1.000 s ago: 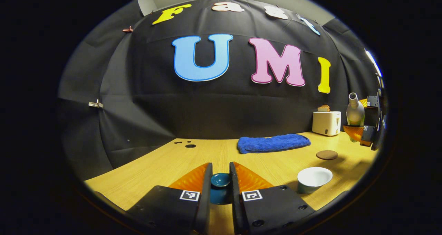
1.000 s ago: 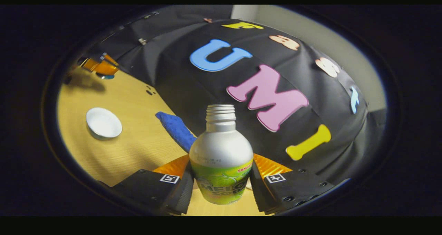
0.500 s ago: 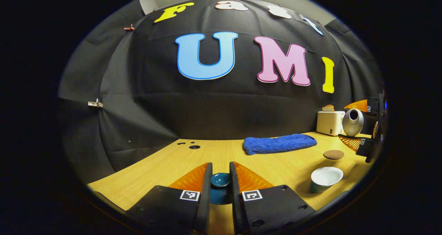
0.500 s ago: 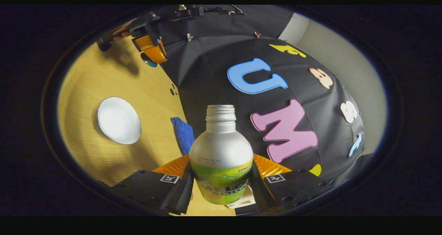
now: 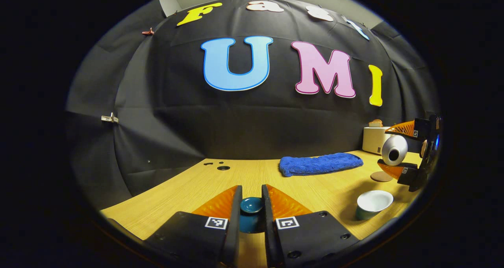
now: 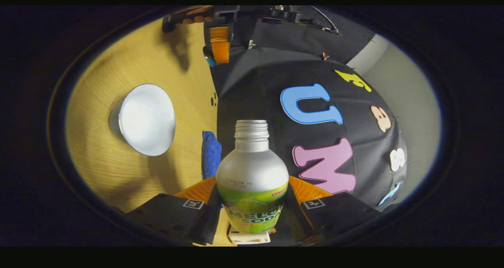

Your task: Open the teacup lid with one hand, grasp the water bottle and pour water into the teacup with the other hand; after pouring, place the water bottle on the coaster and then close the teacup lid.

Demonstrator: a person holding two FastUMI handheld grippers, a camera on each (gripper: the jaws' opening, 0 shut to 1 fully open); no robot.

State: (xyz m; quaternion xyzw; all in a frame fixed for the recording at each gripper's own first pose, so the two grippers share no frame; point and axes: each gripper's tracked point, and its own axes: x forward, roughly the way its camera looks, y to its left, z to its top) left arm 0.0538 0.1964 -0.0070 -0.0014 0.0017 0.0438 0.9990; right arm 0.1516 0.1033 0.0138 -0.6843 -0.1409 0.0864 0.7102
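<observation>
A pale wooden desk (image 5: 189, 189) carried a folded blue towel (image 5: 321, 164). The silver water bottle with a green label (image 6: 252, 181) lay tipped sideways, pinched in the right gripper (image 6: 252, 214) jaws above the open white-lined teacup (image 6: 146, 119). The left gripper (image 5: 251, 216) jaws pinched the dark teal round lid (image 5: 251, 205) well aside.

Black cloth wall (image 5: 244, 130) backs a light wooden table (image 5: 252, 177) under dim light.
</observation>
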